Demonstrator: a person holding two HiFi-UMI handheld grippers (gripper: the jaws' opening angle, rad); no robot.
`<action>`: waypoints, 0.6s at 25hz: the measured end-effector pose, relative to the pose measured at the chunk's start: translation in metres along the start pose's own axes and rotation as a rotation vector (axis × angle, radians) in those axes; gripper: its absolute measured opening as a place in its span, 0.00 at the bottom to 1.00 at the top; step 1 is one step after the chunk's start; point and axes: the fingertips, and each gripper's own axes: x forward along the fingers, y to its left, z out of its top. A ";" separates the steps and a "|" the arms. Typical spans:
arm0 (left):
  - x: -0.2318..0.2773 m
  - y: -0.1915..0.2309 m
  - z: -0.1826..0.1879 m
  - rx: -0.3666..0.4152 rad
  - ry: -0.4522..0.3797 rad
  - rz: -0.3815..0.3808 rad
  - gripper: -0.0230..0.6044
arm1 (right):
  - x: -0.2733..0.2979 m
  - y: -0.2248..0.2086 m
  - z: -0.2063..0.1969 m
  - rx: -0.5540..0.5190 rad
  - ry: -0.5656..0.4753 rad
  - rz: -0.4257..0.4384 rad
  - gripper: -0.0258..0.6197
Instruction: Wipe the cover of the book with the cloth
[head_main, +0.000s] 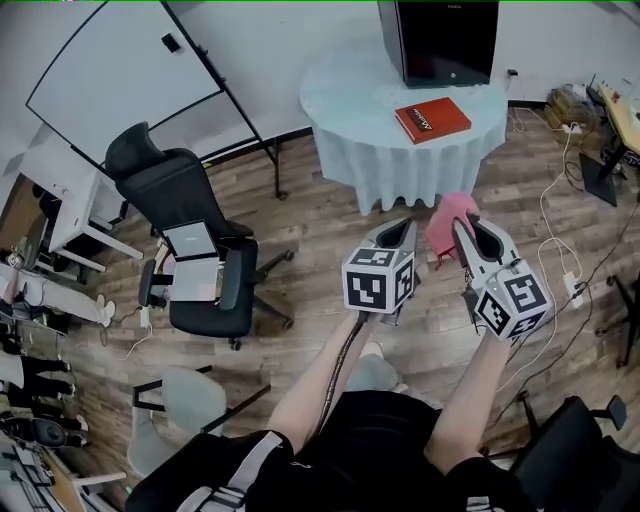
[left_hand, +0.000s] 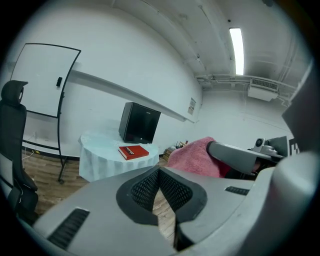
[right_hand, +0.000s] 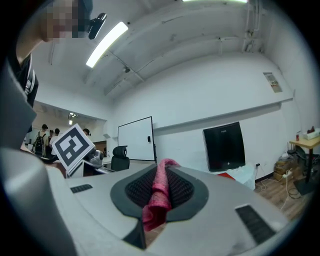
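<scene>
A red book (head_main: 433, 119) lies flat on a round table with a pale cloth (head_main: 350, 100), far ahead of me; it also shows small in the left gripper view as the red book (left_hand: 133, 151). My right gripper (head_main: 462, 226) is shut on a pink cloth (head_main: 449, 222), which bunches between its pads (right_hand: 161, 192). My left gripper (head_main: 409, 228) is held beside it, shut with nothing between its pads (left_hand: 159, 186). Both grippers hang in the air above the wooden floor, well short of the table. The pink cloth (left_hand: 198, 158) shows at the right in the left gripper view.
A black box (head_main: 440, 40) stands on the table behind the book. A black office chair (head_main: 195, 245) and a whiteboard (head_main: 120, 65) are at the left. Cables and a power strip (head_main: 573, 290) trail over the floor at the right. People sit at the far left (head_main: 30, 290).
</scene>
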 end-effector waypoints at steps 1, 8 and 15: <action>0.005 0.008 0.003 -0.005 0.007 -0.002 0.06 | 0.010 -0.002 -0.002 0.011 0.006 -0.002 0.12; 0.029 0.057 0.015 -0.073 0.033 -0.030 0.06 | 0.076 0.002 -0.007 0.045 0.073 -0.016 0.12; 0.033 0.104 0.055 -0.152 -0.052 -0.044 0.06 | 0.123 0.012 0.022 -0.036 0.094 0.005 0.12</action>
